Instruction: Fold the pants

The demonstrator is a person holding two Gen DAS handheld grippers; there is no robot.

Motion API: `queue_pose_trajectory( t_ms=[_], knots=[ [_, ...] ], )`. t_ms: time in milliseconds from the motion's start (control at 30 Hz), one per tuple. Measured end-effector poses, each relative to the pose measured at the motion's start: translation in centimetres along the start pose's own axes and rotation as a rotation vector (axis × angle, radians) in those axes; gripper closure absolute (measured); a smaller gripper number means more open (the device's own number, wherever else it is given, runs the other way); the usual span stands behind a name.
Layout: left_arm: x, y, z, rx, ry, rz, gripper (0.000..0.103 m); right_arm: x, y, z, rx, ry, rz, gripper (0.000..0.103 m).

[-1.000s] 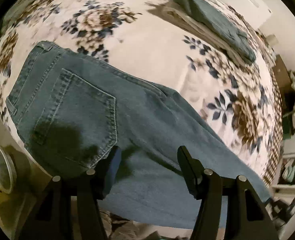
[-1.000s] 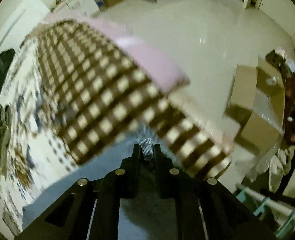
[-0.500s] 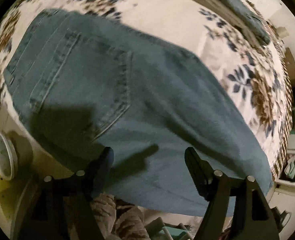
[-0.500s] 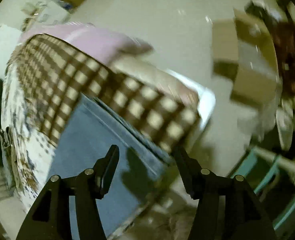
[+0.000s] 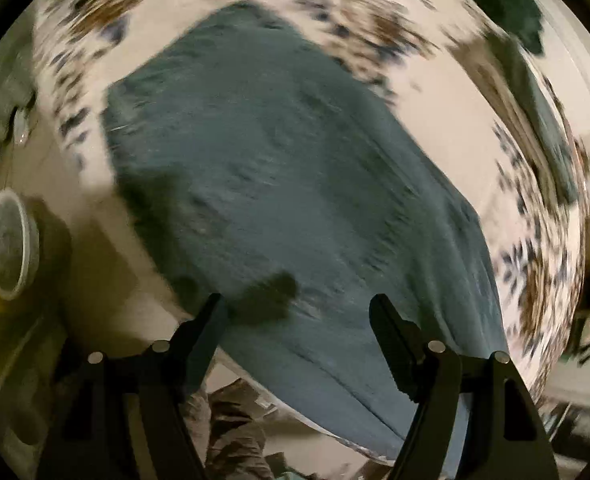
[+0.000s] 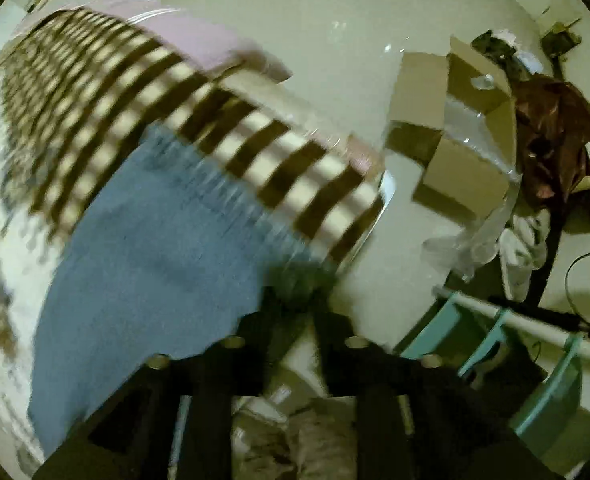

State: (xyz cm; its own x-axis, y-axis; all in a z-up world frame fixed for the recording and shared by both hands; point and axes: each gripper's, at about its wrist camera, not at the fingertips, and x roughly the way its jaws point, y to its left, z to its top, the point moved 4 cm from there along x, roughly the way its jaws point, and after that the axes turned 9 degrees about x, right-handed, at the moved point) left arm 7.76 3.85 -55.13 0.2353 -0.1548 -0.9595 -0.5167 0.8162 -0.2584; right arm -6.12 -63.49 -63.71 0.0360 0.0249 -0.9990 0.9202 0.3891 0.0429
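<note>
Blue jeans [image 5: 295, 180] lie flat on a floral bed cover [image 5: 455, 100], blurred by motion. My left gripper [image 5: 295, 300] hangs open over the jeans' near edge with nothing between its fingers. In the right wrist view the leg end of the jeans [image 6: 155, 260] lies beside a brown checked blanket [image 6: 175, 100] at the bed's corner. My right gripper [image 6: 299, 304] points down at the hem corner. Its jaws are closing, a gap still shows, and the dark hem corner seems to lie between them; blur hides any contact.
A round pale bowl [image 5: 9, 244] sits left of the bed. Folded clothes [image 5: 535, 100] lie at the far right. On the floor stand an opened cardboard box [image 6: 455, 140] and a teal rack [image 6: 495, 340]. A person's patterned trouser leg [image 5: 235, 432] is below.
The left gripper opened wider, slid along the jeans and rolled. The right gripper let go of the hem, opened wide, then narrowed again while shifting to the hem corner.
</note>
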Motion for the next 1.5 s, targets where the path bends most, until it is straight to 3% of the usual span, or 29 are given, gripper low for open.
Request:
queue_pose_trajectory(
  t_ms=[33,67,233,367,467,500,600,667,733,900,1167,1333,1400,1500],
  knots=[
    [0.1,0.9,0.5,-0.029,-0.001,0.003,0.031,-0.7,0.2,-1.7,0.016,0.006,0.029,0.057],
    [0.2,2.0,0.9,-0.056,-0.002,0.007,0.031,-1.1,0.7,-3.0,0.023,0.017,0.052,0.056],
    [1.5,7.3,3.0,-0.202,0.01,-0.029,0.033,1.6,7.3,-15.3,0.003,0.31,0.281,0.056],
    [1.7,9.2,5.1,-0.221,-0.025,-0.047,0.033,4.6,12.2,-22.4,-0.019,0.406,0.344,0.056],
    [2.3,10.2,5.9,-0.219,-0.026,-0.048,0.034,7.1,14.0,-26.3,-0.004,0.421,0.318,0.056],
    [2.7,10.2,6.1,-0.222,-0.023,-0.05,0.038,7.5,14.2,-26.9,0.006,0.416,0.307,0.056],
    [3.3,10.5,6.4,-0.225,-0.024,-0.044,0.058,7.8,14.3,-27.7,0.024,0.35,0.272,0.059],
    [3.0,10.7,6.1,-0.217,-0.037,-0.042,0.068,7.7,13.9,-27.6,0.031,0.324,0.246,0.075],
    [2.4,10.8,5.9,-0.198,-0.054,-0.042,0.078,7.3,13.4,-27.7,0.024,0.295,0.212,0.101],
    [0.8,11.5,5.7,-0.158,-0.048,-0.075,0.09,4.4,13.7,-27.8,-0.064,0.227,0.206,0.101],
    [0.5,12.4,4.9,-0.125,-0.001,-0.075,0.09,1.6,12.8,-27.1,-0.142,0.251,0.156,0.101],
    [2.6,13.0,4.7,-0.14,0.043,-0.065,0.086,4.2,11.9,-27.0,-0.129,0.291,0.103,0.102],
    [2.3,12.9,5.0,-0.134,0.056,-0.068,0.086,5.6,12.5,-27.1,-0.161,0.294,0.034,0.102],
    [0.5,12.5,5.0,-0.128,0.067,-0.06,0.08,5.1,13.3,-26.9,-0.252,0.332,-0.032,0.094]
  ],
)
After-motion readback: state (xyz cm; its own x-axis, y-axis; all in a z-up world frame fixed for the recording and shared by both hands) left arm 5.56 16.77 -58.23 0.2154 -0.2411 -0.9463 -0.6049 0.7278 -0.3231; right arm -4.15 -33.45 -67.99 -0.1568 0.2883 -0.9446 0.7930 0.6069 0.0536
